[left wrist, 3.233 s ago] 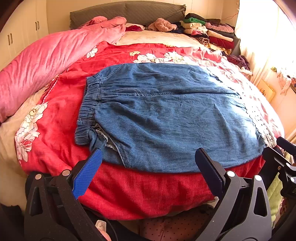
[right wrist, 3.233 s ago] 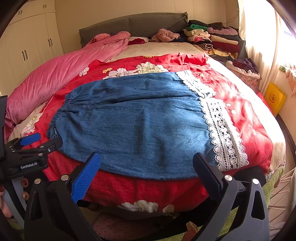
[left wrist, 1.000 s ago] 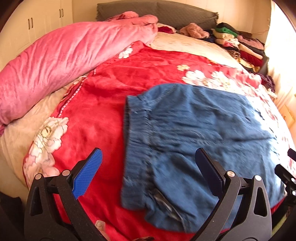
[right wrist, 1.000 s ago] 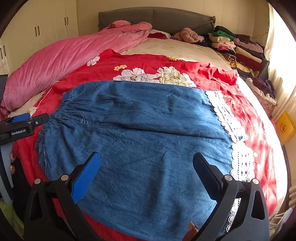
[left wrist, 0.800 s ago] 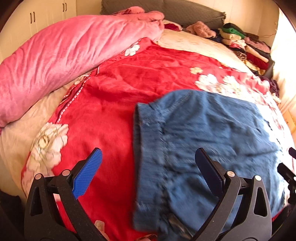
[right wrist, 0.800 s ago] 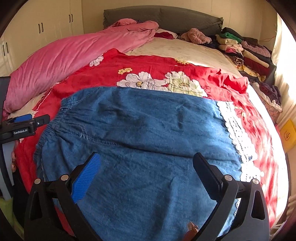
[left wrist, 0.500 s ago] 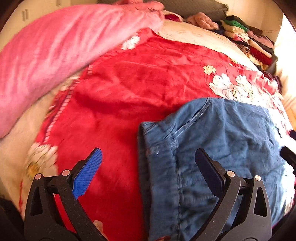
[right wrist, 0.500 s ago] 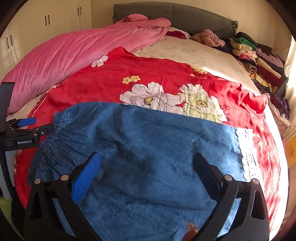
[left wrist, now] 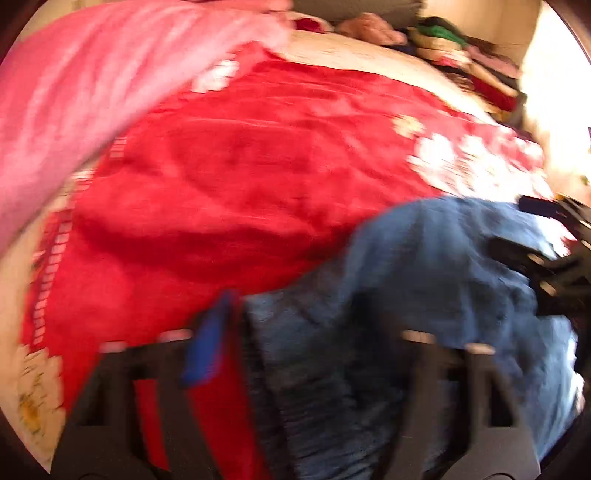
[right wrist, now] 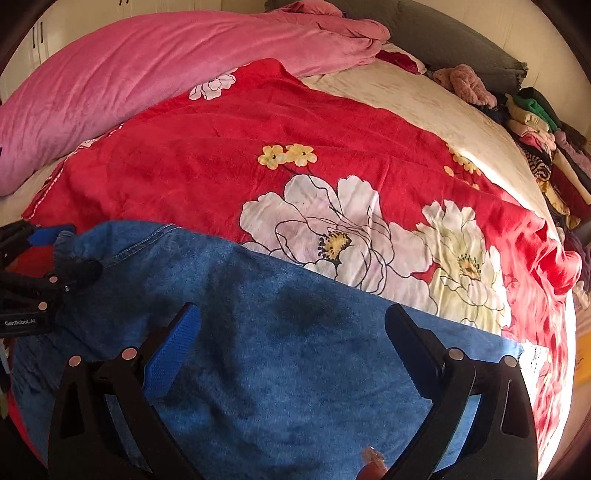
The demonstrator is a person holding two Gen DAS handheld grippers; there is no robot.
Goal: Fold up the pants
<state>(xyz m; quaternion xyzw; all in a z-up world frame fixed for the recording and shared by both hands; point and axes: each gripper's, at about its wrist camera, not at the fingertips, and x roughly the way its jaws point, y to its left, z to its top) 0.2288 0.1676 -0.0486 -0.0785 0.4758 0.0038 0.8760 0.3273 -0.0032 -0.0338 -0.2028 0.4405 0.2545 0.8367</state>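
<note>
The blue denim pants [right wrist: 295, 354] lie flat on the red flowered blanket [right wrist: 229, 147], waistband to the left. In the blurred left wrist view my left gripper [left wrist: 295, 310] hangs over the waistband's far corner [left wrist: 295, 317]. Its jaws are closing with that denim edge between them, and a gap still shows. From the right wrist view the left gripper [right wrist: 55, 254] sits at the pants' far left corner. My right gripper [right wrist: 291, 332] stands open low over the far long edge of the pants, gripping nothing, and it also shows as the right gripper [left wrist: 546, 266] at the right.
A rolled pink quilt [right wrist: 147, 66] runs along the bed's left side. Stacked folded clothes [right wrist: 546, 140] line the far right edge by a grey headboard [right wrist: 443, 33]. White lace trim [right wrist: 532, 354] peeks out at the pants' right end.
Both grippers have moved farther across the bed toward the pants' far edge. The left gripper's jaws have narrowed around the waistband corner and its view has blurred.
</note>
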